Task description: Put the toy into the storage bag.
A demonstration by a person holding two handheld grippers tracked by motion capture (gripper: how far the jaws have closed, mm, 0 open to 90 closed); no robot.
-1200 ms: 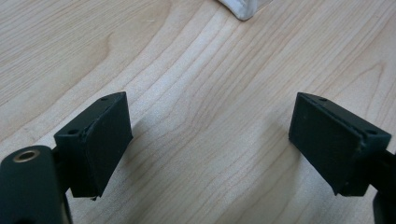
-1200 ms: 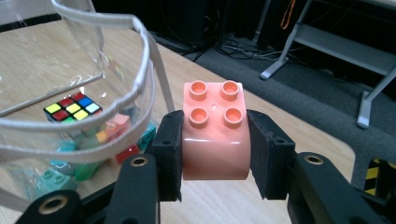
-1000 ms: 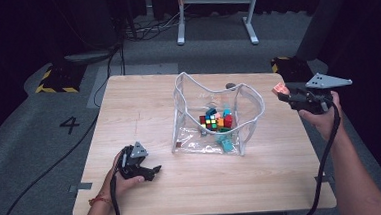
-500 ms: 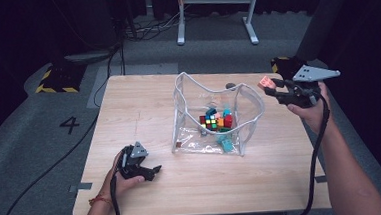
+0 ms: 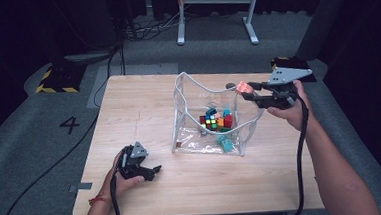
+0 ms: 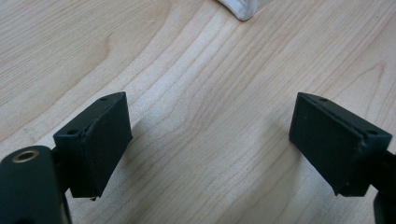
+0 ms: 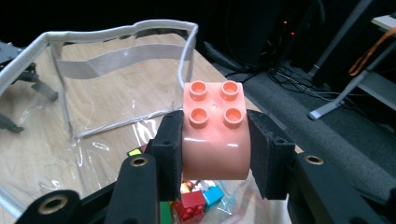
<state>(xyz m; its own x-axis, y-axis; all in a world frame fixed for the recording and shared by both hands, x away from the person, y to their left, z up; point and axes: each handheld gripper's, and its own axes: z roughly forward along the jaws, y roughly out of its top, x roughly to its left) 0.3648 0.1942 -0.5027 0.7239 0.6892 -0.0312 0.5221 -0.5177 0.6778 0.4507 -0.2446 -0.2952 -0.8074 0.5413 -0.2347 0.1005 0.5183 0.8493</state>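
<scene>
While the light wooden table [image 5: 144,115] has broad bare stretches on its left half and along its near edge, its middle is taken up by a clear plastic bag with white piping along its rim [image 5: 181,108], standing open with its mouth upward and its far and right edges close to the table's right side. Inside the bag lies a heap of small coloured toy blocks [image 5: 218,122], with a teal block [image 5: 226,144] lying a little apart near the bag's front wall. Over the bag's right rim, above the table surface, the right gripper [image 5: 248,91] is clamped on a salmon-pink plastic building brick with four round studs [image 7: 215,135]; in the right gripper view the two black pads press on its left and right flanks, the studded face tilts up and away from the camera, its lower front is smooth and rounded, and the heap of blocks sits just below it inside the bag. Near the table's front left corner, well apart from the bag, the left gripper [image 5: 150,172] rests low on the wood with its jaws spread wide and nothing between them; in the left gripper view bare wood grain lies between the pads, and a white corner of the bag's piping [image 6: 243,8] shows at the top edge.
</scene>
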